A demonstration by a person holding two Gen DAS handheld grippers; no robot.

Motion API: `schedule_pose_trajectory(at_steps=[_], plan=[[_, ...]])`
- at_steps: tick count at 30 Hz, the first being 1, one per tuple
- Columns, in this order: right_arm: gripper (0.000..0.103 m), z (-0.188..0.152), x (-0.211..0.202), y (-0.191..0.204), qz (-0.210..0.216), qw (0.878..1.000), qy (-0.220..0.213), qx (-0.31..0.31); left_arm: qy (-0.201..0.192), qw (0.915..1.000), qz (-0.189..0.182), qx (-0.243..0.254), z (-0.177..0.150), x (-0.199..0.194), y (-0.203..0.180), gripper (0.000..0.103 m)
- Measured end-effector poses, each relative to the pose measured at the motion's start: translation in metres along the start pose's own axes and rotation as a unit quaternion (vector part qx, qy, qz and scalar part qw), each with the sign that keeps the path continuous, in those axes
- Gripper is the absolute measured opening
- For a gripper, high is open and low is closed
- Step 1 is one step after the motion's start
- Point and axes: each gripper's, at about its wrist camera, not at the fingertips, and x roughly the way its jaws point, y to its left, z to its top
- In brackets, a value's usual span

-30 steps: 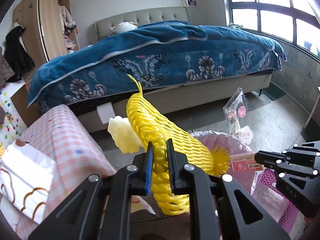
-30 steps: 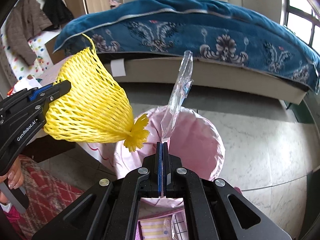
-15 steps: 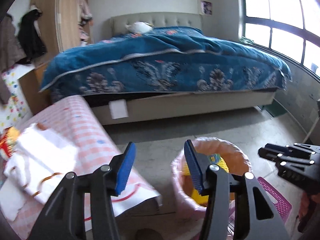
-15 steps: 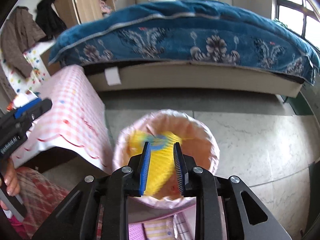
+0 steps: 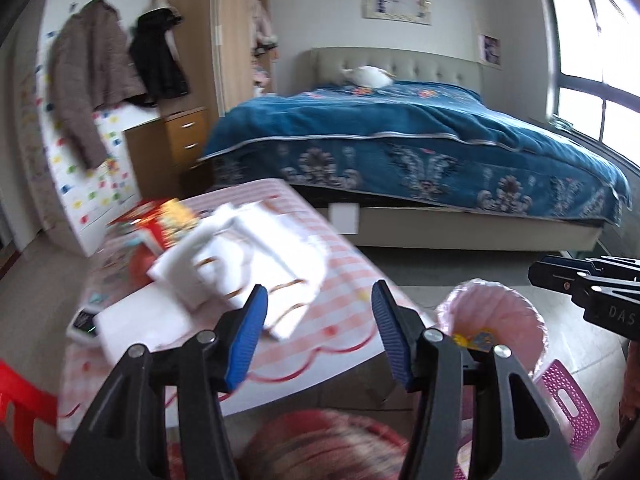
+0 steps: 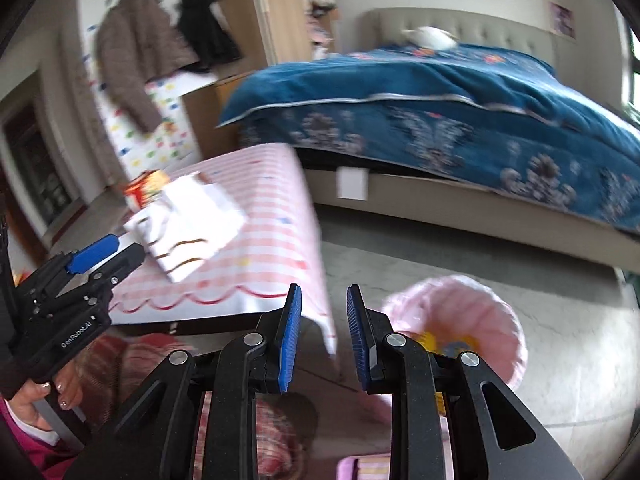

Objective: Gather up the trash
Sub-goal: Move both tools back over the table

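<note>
Trash (image 5: 466,338) in pink-lined bin (image 5: 516,312)

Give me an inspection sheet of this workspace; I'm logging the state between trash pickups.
Surface: low table under a pink checked cloth.
Job's things: pink-lined trash bin on the floor, yellow trash inside.
Clutter: white papers and a red-yellow packet on the table.
Grippers: left gripper open, empty; right gripper open, empty.
Cables: nothing seen.
Surroundings: bed with blue blanket, wooden wardrobe, hanging coats, window.
</note>
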Motion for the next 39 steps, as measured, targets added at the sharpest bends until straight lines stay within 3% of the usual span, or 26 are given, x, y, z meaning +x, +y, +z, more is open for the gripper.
schedule_pose_trajectory(at_steps=[9, 21, 28, 39], plan=[[0.026, 0.006, 0.024, 0.086, 0.051, 0.995, 0.015, -0.080, 0.000, 0.9941, 0.086, -0.066, -0.020, -0.025, 0.083, 0.055], [0.035, 0.017, 0.057, 0.159, 0.079, 0.987, 0.022, -0.136, -0.012, 0.9719, 0.201, -0.122, -0.045, -0.044, 0.162, 0.060], [0.043, 0.014, 0.073, 0.169, 0.070, 0.986, 0.034, -0.145, 0.008, 0.9703, 0.200, -0.136, -0.057, -0.033, 0.174, 0.066], [0.078, 0.016, 0.104, 0.171, 0.026, 0.987, 0.039, -0.156, 0.039, 0.9648, 0.208, -0.157, -0.061, -0.019, 0.194, 0.075]])
